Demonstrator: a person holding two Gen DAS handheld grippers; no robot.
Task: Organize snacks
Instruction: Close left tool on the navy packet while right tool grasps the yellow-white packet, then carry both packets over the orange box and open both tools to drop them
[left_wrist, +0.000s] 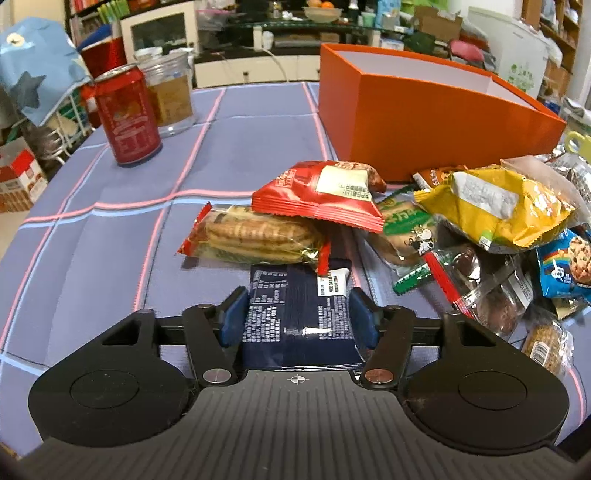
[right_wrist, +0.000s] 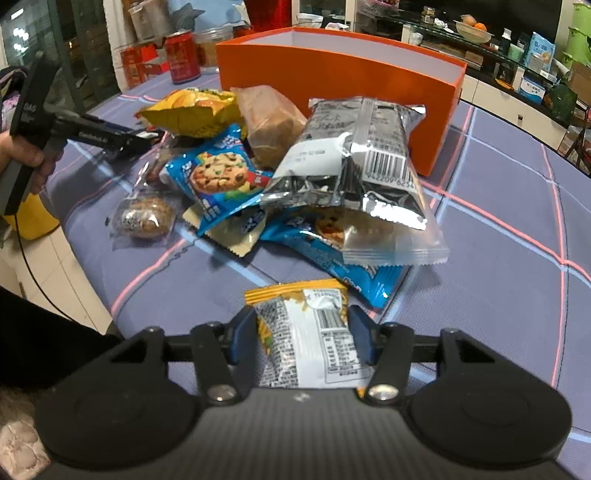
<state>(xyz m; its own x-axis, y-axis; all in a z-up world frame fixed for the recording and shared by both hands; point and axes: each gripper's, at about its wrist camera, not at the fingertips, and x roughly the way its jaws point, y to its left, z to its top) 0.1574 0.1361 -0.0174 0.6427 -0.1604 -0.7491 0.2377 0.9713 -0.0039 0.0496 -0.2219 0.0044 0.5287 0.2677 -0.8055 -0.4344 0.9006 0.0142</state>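
The navy packet (left_wrist: 295, 317) lies low in the frame's centre on the tablecloth (left_wrist: 110, 229), the left gripper (left_wrist: 297, 317) narrowed round it with both blue pads at its edges; the yellow-and-white packet (right_wrist: 310, 332) sits likewise, low centre, between the pads of the right gripper (right_wrist: 303, 336), jaws drawn in on its sides. The step looks like a double pick-up from the near edge of the pile (right_wrist: 280, 177) — next, I judge, each packet must be lifted clear and carried to the orange box (left_wrist: 424, 122) at the upper right, over its wall. Whether the pads truly bite or merely touch is hard to tell; the box's floor is hidden, and the navy packet's far end is under the biscuit pack (left_wrist: 255, 236)
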